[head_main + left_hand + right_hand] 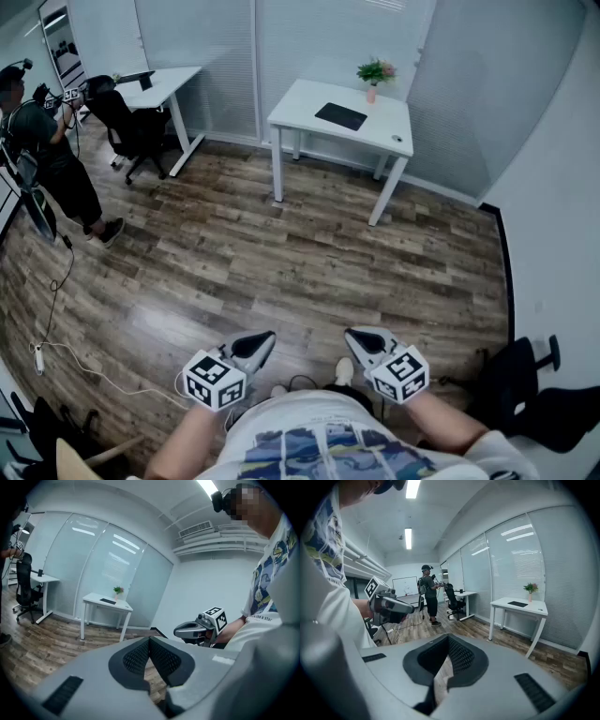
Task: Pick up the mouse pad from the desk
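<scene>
Shirt: patterned tee (319,448) right under the cam, both forearms reaching fwd.
L gripper: L gripper (255,347) held low over the floor, tipped a bit down. Jaws together, pads meet at the tip, nothing btwn them.
R gripper: R gripper (364,339) level w/ it, a gap btwn the two. Jaws closed as well, empty.
Floor: grey-brown wood-plank floor (281,262), a wide open stretch btwn the grippers and the desk.
Desk: white desk (302,101) across the room, white legs, set in front of the partition.
Mouse pad: mouse pad (340,116) is dark, lies flat near the middle of the desk top, well apart from both grippers.
Plant: small plant (374,73) in a pink vase at the desk's back edge, just behind the pad.
Small item: dark bit (397,139) near the desk's right front corner, too small to tell what.
Partition: frosted glass partition (220,52) w/ blinds runs behind both desks.
2nd desk: second desk (173,79) at far left, black office chair (127,117) beside it.
Other person: other person (52,159) in dark clothes stands far left, near that chair.
Cable: white cable (58,349) trails over the floor at left.
Right side: black chair (525,380) by the white wall (562,187).
Ceiling: strip lights (408,538) on, seen in the right gripper view.
</scene>
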`<state>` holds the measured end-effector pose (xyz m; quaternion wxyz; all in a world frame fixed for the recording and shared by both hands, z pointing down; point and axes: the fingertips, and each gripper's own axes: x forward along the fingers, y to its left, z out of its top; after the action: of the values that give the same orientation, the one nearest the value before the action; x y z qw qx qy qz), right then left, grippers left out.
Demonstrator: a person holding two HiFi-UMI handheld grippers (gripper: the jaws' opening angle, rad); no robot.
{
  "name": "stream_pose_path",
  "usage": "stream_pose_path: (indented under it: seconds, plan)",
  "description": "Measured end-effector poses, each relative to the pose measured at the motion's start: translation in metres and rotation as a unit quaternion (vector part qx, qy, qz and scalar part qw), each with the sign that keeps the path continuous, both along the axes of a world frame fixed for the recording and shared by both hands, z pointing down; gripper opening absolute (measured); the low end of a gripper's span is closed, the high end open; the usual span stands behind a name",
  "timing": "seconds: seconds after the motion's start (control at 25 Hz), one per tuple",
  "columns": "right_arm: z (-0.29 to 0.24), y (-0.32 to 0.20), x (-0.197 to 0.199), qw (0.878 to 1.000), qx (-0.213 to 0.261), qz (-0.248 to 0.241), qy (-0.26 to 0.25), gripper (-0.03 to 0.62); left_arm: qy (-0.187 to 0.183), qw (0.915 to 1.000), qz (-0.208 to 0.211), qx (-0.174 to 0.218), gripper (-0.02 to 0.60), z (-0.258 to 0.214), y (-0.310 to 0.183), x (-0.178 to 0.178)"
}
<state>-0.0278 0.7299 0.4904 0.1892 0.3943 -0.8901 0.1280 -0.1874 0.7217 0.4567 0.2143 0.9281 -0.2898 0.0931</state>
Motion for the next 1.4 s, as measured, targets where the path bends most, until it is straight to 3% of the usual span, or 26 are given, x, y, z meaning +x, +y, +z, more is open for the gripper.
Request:
stream_pose_path:
  seconds: [0.24, 0.48, 0.68, 1.12, 1.4]
  plan:
    - [-0.004, -0.002, -0.042, 1.000, -0.005, -0.005, 0.002, -0.002, 0.001, 1.0000, 0.002, -0.009, 0.003, 0.005, -0.005, -0.035]
    - [0.005, -0.039, -0.039, 1.000, -0.016, 0.007, 0.005, -0.002, 0.003, 0.9997, 0.015, -0.021, 0.003, 0.018, -0.045, -0.029]
    - [0.012, -0.109, -0.008, 1.000, -0.004, 0.015, -0.011, 0.002, -0.014, 0.9992, 0.031, -0.024, 0.003, 0.025, -0.112, 0.005]
    - [0.010, -0.280, 0.098, 0.999, 0.003, 0.031, -0.034, 0.048, -0.050, 0.9974, 0.049, -0.018, 0.003, 0.002, -0.272, 0.120]
    - [0.028, -0.359, 0.143, 0.998, -0.005, 0.060, -0.027, 0.054, -0.052, 0.9967, 0.060, -0.017, 0.003, 0.005, -0.341, 0.154]
